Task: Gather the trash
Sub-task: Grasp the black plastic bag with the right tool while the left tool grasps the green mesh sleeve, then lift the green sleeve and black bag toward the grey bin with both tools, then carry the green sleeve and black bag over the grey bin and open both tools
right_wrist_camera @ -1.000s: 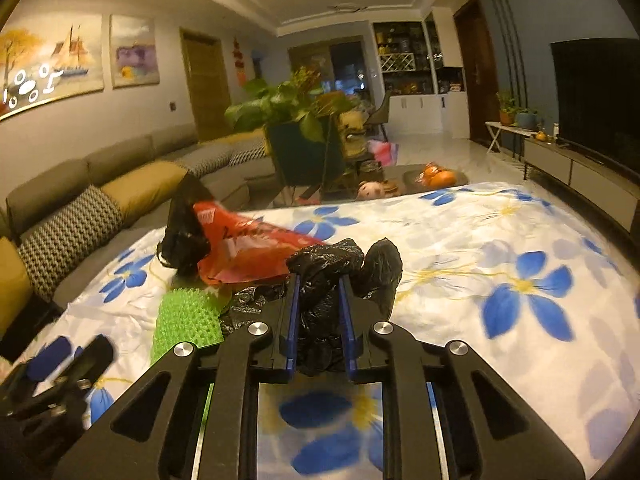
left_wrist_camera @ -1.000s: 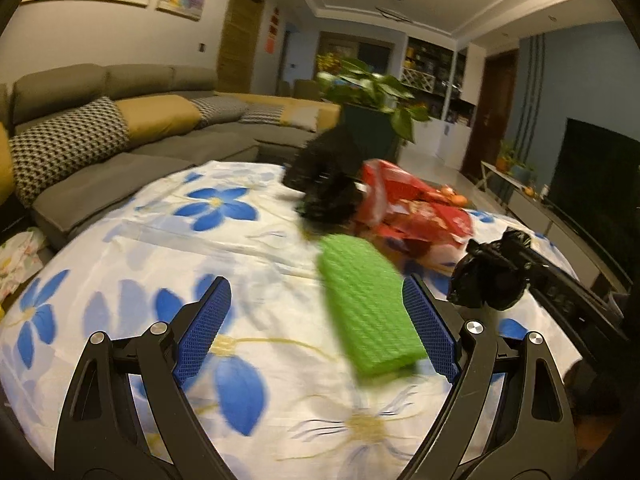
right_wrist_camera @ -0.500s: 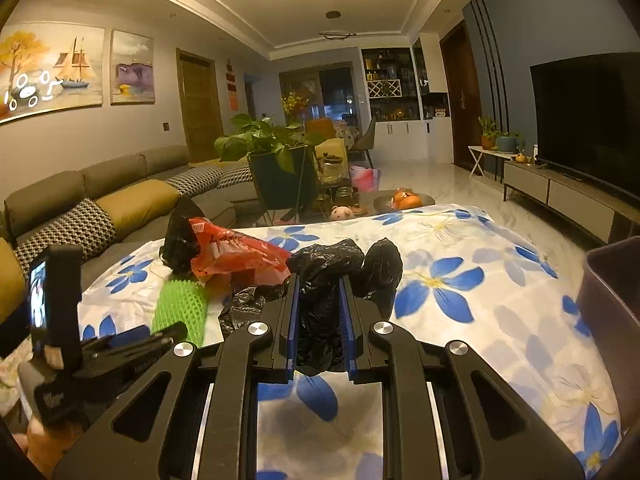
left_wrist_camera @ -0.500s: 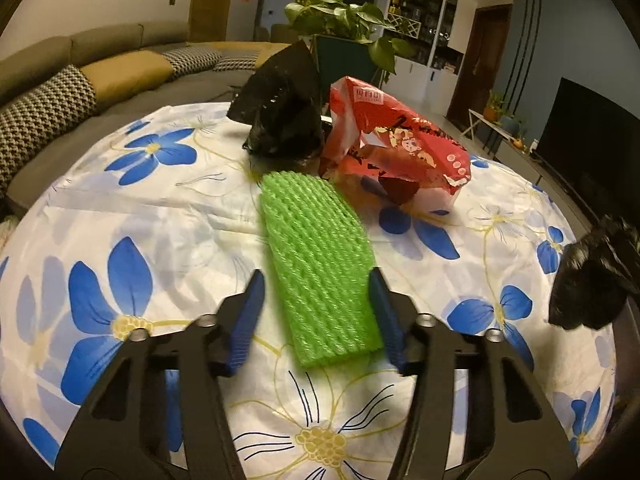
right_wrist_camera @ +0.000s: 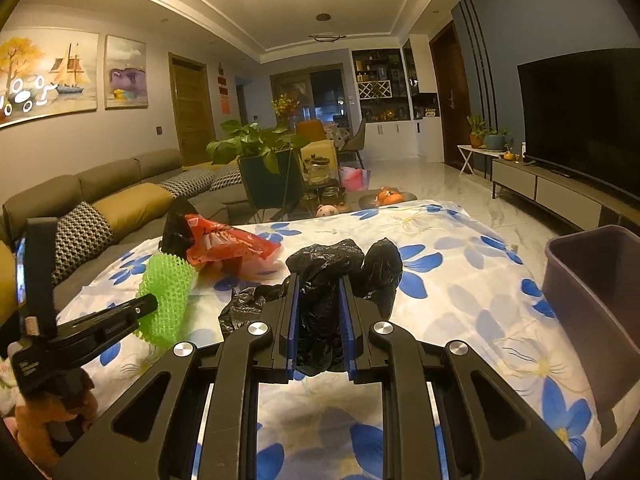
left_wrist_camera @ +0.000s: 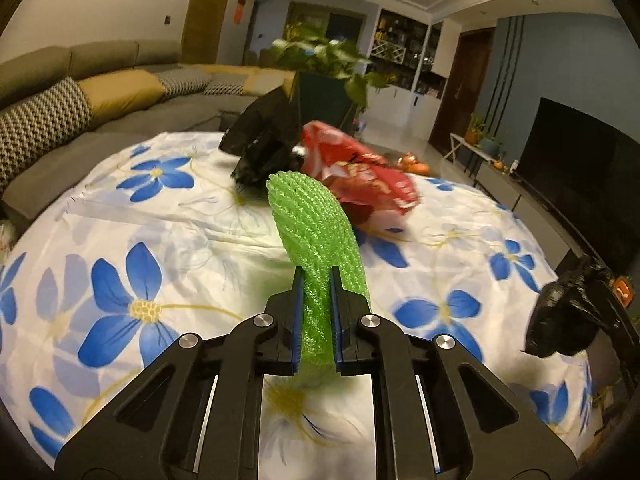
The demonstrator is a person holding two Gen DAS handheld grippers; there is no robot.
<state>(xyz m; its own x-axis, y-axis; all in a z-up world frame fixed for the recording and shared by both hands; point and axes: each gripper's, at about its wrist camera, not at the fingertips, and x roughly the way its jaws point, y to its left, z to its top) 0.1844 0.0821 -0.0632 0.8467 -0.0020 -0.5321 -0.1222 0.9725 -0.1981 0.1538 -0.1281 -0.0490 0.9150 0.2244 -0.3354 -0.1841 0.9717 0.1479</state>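
A green foam net (left_wrist_camera: 316, 232) stands curled up off the flowered tablecloth (left_wrist_camera: 120, 240). My left gripper (left_wrist_camera: 316, 276) is closing its jaws on the net's near end, and the blue pads press into it. The same net (right_wrist_camera: 168, 296) shows at the left of the right wrist view, in that gripper's fingers (right_wrist_camera: 120, 316). My right gripper (right_wrist_camera: 319, 280) is shut on a crumpled black plastic bag (right_wrist_camera: 320, 320), held above the cloth; that bag (left_wrist_camera: 568, 316) also hangs at the right of the left wrist view. A red snack bag (left_wrist_camera: 360, 176) and another black bag (left_wrist_camera: 264, 148) lie farther back.
A dark purple bin (right_wrist_camera: 592, 280) stands at the table's right edge. A grey sofa (left_wrist_camera: 100, 92) runs along the left. A potted plant (right_wrist_camera: 268, 160) is behind the table. A TV (right_wrist_camera: 580, 120) and its low cabinet line the right wall.
The left jaws went from wide to tight on the green net, whose far end now curls upward. The right gripper carried its black bag rightward, and the bin came into view.
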